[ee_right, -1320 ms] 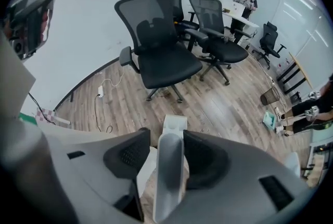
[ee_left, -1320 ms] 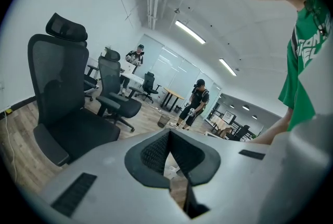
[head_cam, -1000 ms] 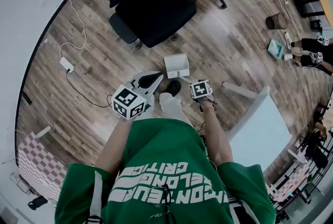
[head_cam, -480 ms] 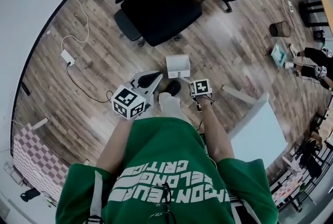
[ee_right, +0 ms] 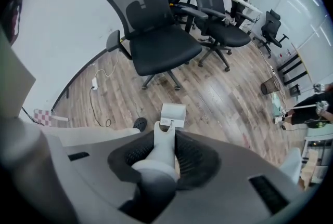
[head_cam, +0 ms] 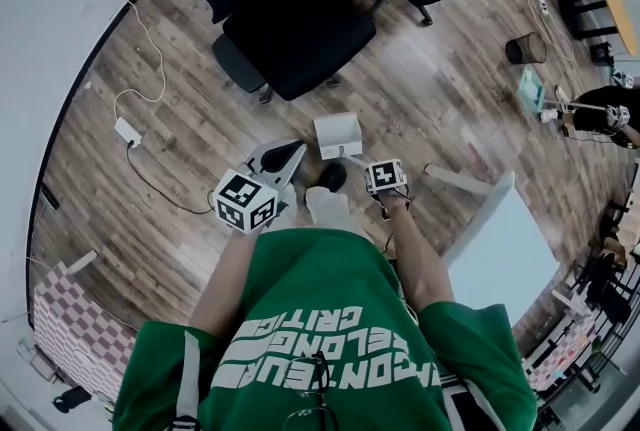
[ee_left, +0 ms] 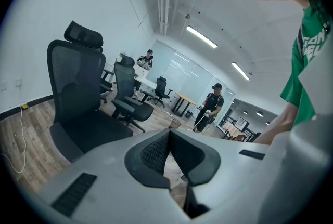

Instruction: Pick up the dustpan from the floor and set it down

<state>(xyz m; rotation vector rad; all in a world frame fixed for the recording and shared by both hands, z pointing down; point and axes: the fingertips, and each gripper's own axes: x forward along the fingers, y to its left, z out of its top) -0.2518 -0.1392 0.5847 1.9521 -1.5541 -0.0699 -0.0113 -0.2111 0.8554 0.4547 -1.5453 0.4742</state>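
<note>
Right gripper point(ee_right: 167, 137) points down – its jaws, just closing, pinch the handle point(ee_right: 162, 149) of the white dustpan point(ee_right: 173, 113) between them, pan on the floor point(ee_right: 223, 98) just beyond the tips – left gripper point(ee_left: 169, 137) jaws closed, empty

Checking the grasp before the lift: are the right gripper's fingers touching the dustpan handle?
Touching. The right gripper view shows the right gripper, its jaws just closing, with both fingers pressed against the white dustpan handle between them.
</note>
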